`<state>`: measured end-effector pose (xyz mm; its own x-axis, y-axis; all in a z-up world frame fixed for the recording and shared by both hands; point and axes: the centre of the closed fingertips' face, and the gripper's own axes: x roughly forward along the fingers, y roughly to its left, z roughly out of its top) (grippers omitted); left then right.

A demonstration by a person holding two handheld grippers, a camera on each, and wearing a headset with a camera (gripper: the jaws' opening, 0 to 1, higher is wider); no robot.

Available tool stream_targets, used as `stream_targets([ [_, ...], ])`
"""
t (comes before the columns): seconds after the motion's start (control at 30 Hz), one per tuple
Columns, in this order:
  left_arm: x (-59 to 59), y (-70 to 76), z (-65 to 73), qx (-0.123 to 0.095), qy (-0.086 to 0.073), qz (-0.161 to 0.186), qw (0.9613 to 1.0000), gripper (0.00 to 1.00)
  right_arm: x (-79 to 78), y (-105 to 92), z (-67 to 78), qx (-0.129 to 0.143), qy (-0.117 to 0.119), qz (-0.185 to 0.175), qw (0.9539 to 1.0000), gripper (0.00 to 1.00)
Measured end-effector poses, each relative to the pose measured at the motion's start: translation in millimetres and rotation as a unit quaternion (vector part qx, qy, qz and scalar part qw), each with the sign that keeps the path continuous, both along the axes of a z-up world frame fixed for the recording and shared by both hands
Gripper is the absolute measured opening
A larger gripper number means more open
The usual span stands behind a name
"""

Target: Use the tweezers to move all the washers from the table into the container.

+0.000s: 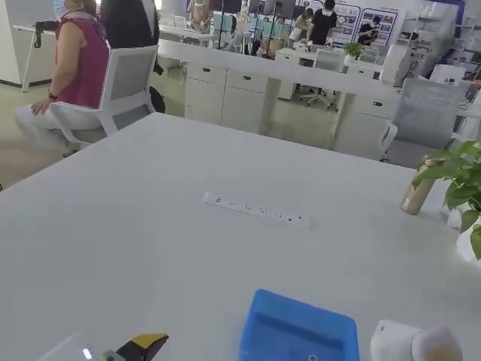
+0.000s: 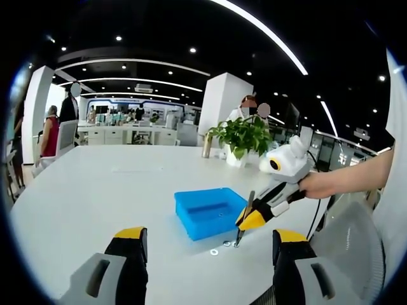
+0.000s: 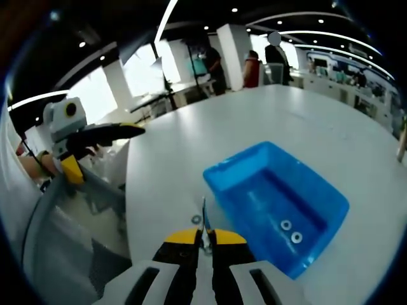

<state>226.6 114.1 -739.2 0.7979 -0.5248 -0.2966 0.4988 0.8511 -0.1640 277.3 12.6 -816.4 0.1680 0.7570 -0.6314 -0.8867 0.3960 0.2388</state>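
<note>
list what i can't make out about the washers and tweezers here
Head view: bottom edge cuts off the container; contents unclear.
Left gripper view: tweezers tips too small to tell whether they touch the washer.
Right gripper view: right gripper covers table near the tips; washer count unsure.

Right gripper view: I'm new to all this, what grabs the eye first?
The bright blue plastic container sits right of centre on the white table, two small silver washers lying inside. At the bottom, the right gripper clamps thin metal tweezers beside a loose washer on the tabletop.
</note>
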Motion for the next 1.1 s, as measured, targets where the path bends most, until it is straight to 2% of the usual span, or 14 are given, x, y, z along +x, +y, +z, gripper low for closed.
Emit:
stream_targets([
  [0.53, -0.9, -0.2, -1.0, 0.002, 0.002, -0.003, 1.0000, 0.81, -9.6, 6.0, 3.0, 0.000, -0.001, 0.005, 1.0000, 0.04],
  [0.7, -1.1, -0.6, -1.3, 0.003, 0.003, -0.004, 1.0000, 0.81, -18.9, 11.5, 5.6, -0.012, -0.029, 0.038, 0.9988, 0.04],
  [0.77, -1.2, -0.7, -1.5, 0.004, 0.003, -0.004, 1.0000, 0.81, -20.1, 8.7, 1.5, -0.026, -0.051, 0.064, 0.9963, 0.04],
  [0.83, -1.3, -0.7, -1.5, 0.004, 0.003, -0.004, 1.0000, 0.80, -25.0, 10.1, 0.9, -0.035, -0.063, 0.091, 0.9932, 0.04],
  [0.9, -1.2, -0.7, -1.6, 0.004, 0.003, -0.004, 1.0000, 0.80, -28.2, 11.2, 0.3, -0.052, -0.084, 0.125, 0.9872, 0.04],
  [0.93, -1.3, -0.9, -1.7, 0.004, 0.004, -0.005, 1.0000, 0.80, -28.9, 11.7, -1.0, -0.065, -0.102, 0.146, 0.9818, 0.04],
  [1.03, -1.6, -1.4, -2.2, 0.007, 0.004, -0.007, 0.9999, 0.80, -33.6, 15.0, -5.5, -0.081, -0.120, 0.180, 0.9730, 0.04],
  [1.1, -1.8, -1.3, -2.6, 0.007, 0.005, -0.007, 0.9999, 0.80, -34.8, 18.2, -6.0, -0.077, -0.112, 0.175, 0.9751, 0.03],
])
